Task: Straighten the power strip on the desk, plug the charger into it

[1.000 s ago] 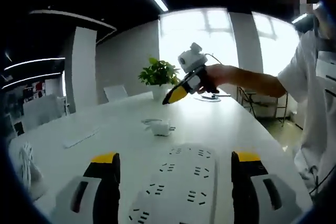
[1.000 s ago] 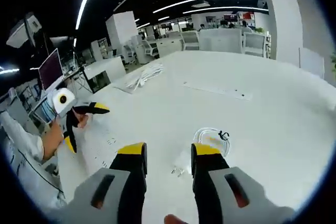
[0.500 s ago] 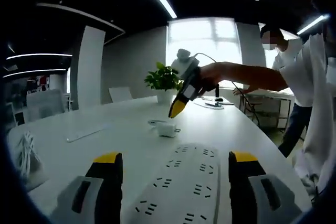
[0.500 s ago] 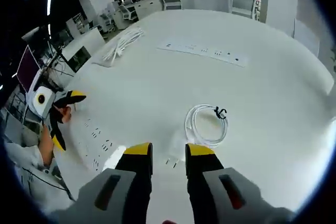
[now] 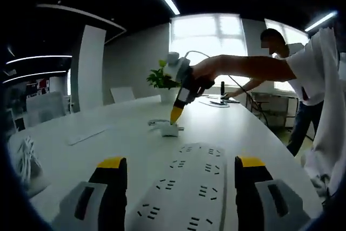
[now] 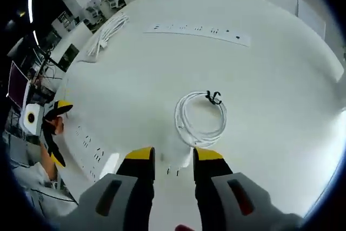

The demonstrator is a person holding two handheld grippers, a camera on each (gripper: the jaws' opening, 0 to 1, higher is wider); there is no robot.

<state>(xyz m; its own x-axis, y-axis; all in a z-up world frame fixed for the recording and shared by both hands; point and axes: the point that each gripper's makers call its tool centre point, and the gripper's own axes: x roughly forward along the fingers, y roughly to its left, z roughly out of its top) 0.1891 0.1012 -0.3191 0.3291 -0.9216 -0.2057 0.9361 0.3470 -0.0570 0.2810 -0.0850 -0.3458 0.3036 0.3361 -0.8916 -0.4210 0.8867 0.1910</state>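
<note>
Right gripper (image 6: 173,156) straddles the charger (image 6: 172,162), apparently unlabelled, beside power strip (image 5: 186,193).

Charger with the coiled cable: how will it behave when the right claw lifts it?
The charger body looks rigid and small, probably light. Its coiled cable, bound by a tie, will likely drag or dangle behind. The right claw straddles it, open.
</note>
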